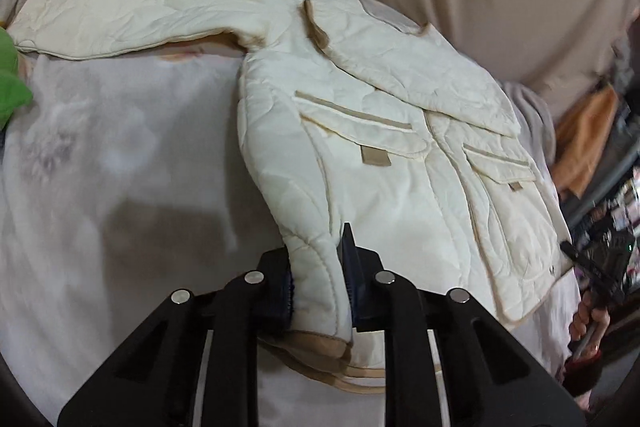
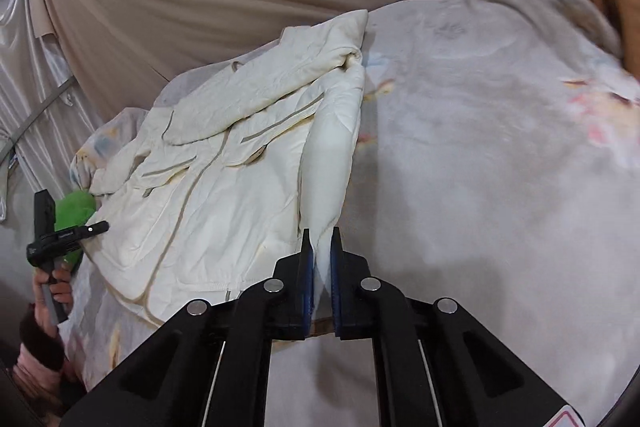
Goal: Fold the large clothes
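Left wrist: left gripper (image 1: 320, 291) clamps cream jacket (image 1: 400, 155) hem corner; right gripper (image 2: 320, 279) pinches its sleeve (image 2: 326, 163) cuff (jaws narrow), jacket on bedspread (image 2: 500, 187).

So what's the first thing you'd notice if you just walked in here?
A big cream quilted jacket spread on the pale blanket, one sleeve stretched out far to the side. Each gripper pinches its fabric: the left gripper and the right gripper. A bright green thing peeks beside it.
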`<state>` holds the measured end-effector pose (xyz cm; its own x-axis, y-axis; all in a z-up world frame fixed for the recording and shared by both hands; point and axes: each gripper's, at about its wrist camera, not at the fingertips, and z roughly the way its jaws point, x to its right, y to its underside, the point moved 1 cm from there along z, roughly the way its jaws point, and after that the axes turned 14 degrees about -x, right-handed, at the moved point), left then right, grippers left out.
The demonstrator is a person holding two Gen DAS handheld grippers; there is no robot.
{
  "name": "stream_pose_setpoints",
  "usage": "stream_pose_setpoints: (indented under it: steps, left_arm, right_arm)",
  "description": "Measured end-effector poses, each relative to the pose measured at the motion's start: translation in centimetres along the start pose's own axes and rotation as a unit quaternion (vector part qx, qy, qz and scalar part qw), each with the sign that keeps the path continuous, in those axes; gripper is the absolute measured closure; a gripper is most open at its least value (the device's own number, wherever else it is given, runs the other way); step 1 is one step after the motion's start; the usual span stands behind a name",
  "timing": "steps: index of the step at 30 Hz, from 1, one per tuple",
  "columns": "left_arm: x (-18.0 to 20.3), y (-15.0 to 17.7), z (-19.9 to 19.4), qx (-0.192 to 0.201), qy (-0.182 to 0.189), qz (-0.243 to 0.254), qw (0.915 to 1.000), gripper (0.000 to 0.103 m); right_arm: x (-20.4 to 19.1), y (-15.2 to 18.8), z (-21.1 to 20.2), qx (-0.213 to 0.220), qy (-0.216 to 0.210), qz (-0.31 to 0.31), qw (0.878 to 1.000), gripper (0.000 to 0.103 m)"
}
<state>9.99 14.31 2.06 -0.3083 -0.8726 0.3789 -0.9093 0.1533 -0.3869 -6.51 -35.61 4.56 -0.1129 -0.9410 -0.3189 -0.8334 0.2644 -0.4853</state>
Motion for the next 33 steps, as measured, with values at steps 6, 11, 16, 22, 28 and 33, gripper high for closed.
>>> stream_pose_setpoints:
  steps: [6,11,16,22,28,33]
  left_arm:
    - [1.8,8.3,2.0,-0.05,0.035,0.021,0.9979,0.073]
    - [-0.6,6.7,-1.5,0.021,0.06,-0.035,0.9974,0.052]
    - [-4.7,-1.0,-4.4,0.124,-0.001,-0.094,0.9878,0.028]
    - [-14.7,-10.1,-0.4,0.115,-0.045,-0.233,0.9647,0.023]
    - [-19.7,-13.1,2.5,0.097,-0.013,-0.321,0.942,0.021]
    - [-19.6,-16.1,2.4,0.107,0.002,-0.304,0.9465,0.052]
  right_arm:
    - [4.1,10.5,-1.4,-0.051,0.051,0.064,0.995,0.095]
    - [4.0,8.9,-5.3,0.01,0.099,0.082,0.992,0.083]
    - [-1.1,-0.7,-6.4,0.077,0.075,0.009,0.994,0.079]
    - [-9.3,-10.8,3.5,0.024,-0.003,-0.073,0.997,0.08]
    - [-18.4,-15.4,14.6,-0.059,-0.046,-0.162,0.984,0.084]
    - [-21.8,-16.1,22.9,-0.095,0.027,-0.232,0.968,0.093]
